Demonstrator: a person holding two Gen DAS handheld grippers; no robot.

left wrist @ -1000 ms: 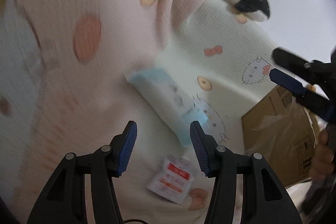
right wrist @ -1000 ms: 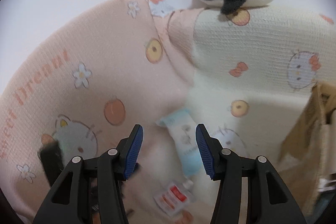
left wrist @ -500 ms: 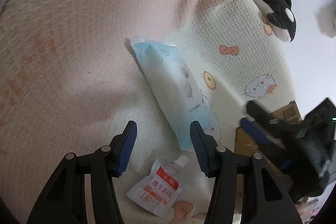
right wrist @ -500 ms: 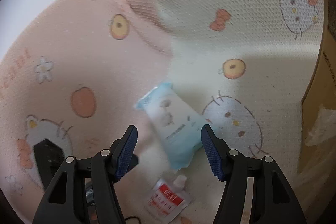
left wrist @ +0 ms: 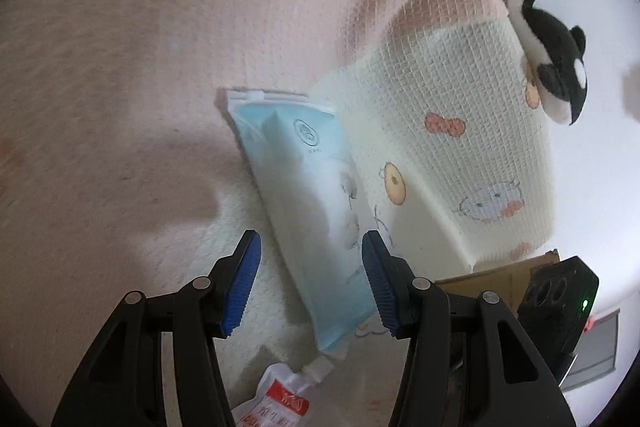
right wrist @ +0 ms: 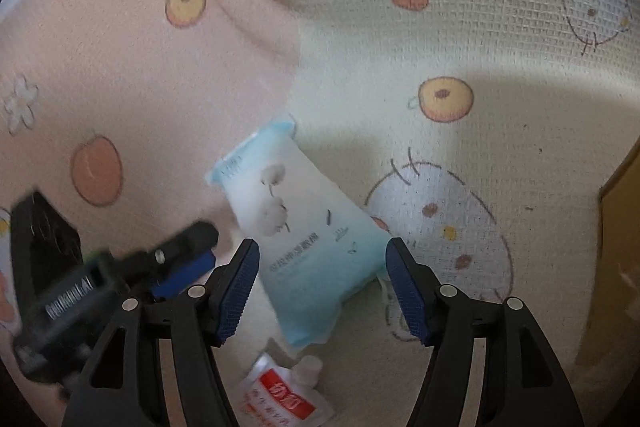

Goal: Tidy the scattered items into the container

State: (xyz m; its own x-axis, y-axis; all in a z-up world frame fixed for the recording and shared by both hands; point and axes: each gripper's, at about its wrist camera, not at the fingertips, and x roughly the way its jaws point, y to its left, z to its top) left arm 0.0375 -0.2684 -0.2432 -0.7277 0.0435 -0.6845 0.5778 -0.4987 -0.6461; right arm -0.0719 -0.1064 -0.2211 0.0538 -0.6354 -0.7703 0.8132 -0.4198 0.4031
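Grippers both gaping over bedspread: left gripper wide, empty; right gripper jaws just been opening, nothing pinched. Blue pack lies flat between fingers of each, untouched. Sachet just below pack. Box at right edge

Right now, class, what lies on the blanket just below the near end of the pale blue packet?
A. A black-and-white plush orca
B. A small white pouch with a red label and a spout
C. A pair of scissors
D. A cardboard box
B: the small white pouch with its red label lies just below the near end of the pale blue packet, spout toward it.
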